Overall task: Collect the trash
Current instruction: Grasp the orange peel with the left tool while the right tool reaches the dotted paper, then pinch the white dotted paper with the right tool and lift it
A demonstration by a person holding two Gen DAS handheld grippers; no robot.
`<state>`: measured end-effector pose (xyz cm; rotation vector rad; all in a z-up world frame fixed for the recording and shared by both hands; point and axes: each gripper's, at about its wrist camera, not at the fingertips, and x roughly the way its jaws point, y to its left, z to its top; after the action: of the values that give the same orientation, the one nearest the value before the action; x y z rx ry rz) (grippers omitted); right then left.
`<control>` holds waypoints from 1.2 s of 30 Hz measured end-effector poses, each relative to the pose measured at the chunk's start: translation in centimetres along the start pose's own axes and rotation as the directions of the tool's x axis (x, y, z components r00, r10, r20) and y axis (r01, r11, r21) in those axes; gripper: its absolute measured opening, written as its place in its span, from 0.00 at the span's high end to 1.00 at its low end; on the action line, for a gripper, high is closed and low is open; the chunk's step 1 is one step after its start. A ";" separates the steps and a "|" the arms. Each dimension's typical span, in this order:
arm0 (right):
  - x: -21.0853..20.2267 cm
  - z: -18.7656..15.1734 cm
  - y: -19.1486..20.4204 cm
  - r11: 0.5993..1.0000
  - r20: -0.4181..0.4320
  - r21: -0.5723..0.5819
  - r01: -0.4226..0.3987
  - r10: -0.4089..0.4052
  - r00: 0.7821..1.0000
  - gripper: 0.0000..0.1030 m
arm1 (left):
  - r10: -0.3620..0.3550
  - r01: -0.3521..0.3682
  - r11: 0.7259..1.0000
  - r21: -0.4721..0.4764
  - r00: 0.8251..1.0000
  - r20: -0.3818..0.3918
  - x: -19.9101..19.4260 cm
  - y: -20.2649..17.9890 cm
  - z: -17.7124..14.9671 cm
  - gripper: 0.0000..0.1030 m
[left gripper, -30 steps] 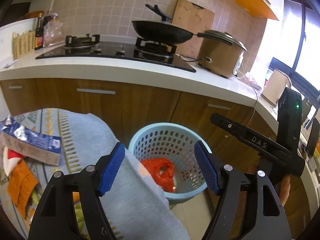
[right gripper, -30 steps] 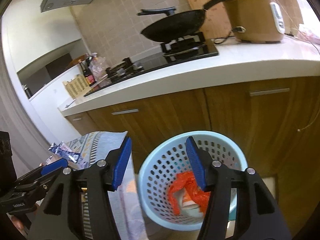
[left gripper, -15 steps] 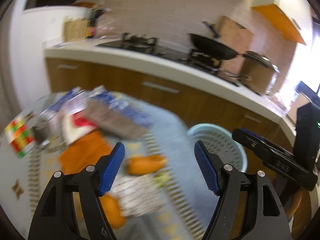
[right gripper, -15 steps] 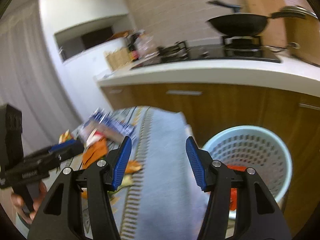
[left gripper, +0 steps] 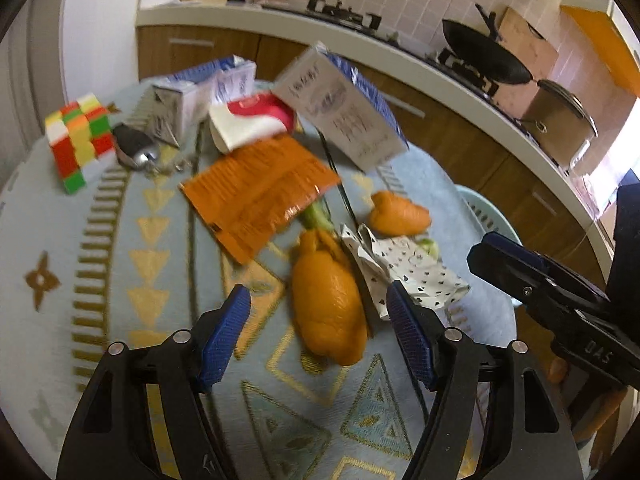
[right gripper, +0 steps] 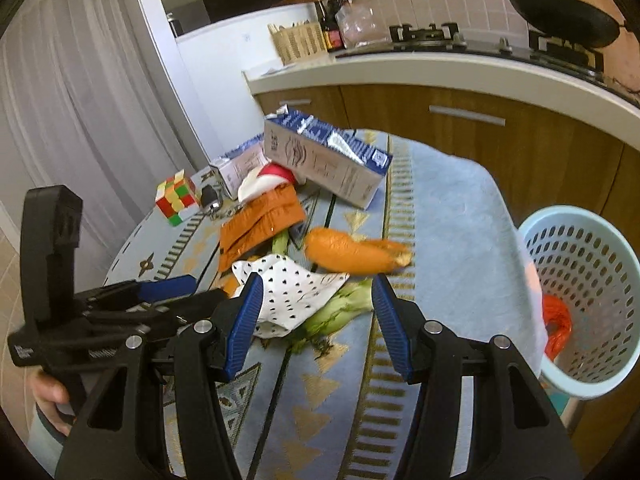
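Observation:
Trash lies on the blue patterned tablecloth: a large orange peel, a smaller orange peel, a dotted white napkin, an orange wrapper, a blue-white carton and a red-white packet. My left gripper is open, just in front of the large peel. My right gripper is open over the napkin and green vegetable scraps. The light blue basket stands to the right of the table, with an orange bag inside.
A colourful cube and a dark key fob sit at the table's far left beside a second carton. The kitchen counter with stove and black pan runs behind. The basket rim shows past the table's right edge.
Both grippers have swung left from over the basket to over the table's trash. Both stay open and empty.

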<state>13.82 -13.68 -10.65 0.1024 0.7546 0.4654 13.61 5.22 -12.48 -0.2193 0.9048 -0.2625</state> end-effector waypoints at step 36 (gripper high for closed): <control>4.0 -1.8 6.6 0.979 -0.072 -0.178 0.100 -0.114 0.991 0.85 | -0.019 0.026 0.996 -0.080 0.996 0.086 -4.8 4.7 -4.7 0.72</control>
<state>12.69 -6.19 -12.78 -0.1207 0.7921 0.4330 7.64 10.87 -13.10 -0.3141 0.8294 -0.2361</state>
